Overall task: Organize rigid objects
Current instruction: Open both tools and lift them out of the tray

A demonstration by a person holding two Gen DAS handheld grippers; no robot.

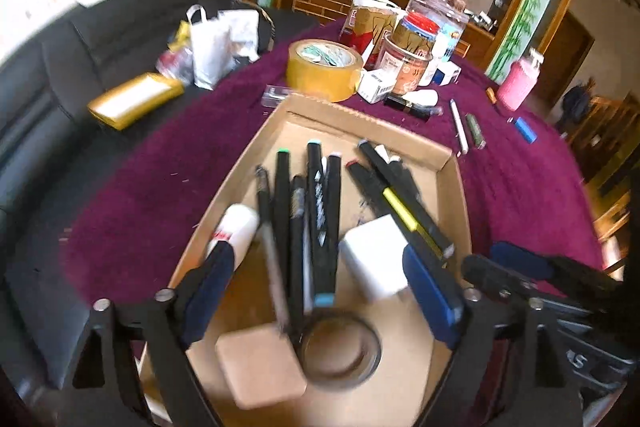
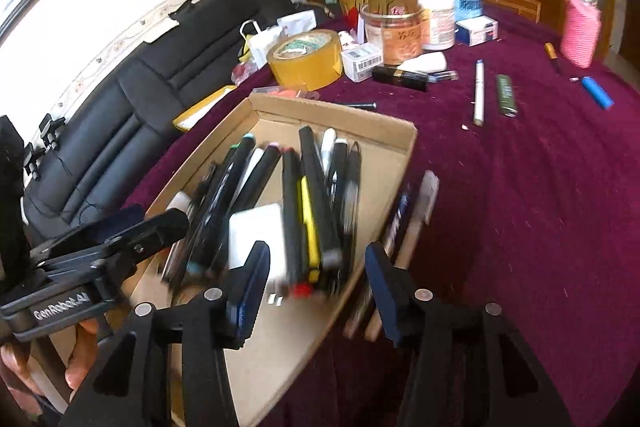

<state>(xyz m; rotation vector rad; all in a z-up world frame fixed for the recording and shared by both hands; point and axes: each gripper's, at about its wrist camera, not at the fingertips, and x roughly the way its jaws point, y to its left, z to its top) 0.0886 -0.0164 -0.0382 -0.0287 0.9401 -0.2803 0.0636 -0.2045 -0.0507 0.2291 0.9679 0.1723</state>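
Left tool (image 1: pixel 320 295), fingers spread, holding nothing, hovers over the box (image 1: pixel 450 163); pens (image 1: pixel 320 199) and a white block (image 1: pixel 374 263) lie between its fingers. Right tool (image 2: pixel 316 287), also spread and holding nothing, straddles the box's right wall. Tape (image 1: pixel 324 69) lies ahead on the tabletop (image 1: pixel 520 187).

"GenRobot.AI" in white on left gripper (image 2: pixel 132 227) body; other labels illegible.
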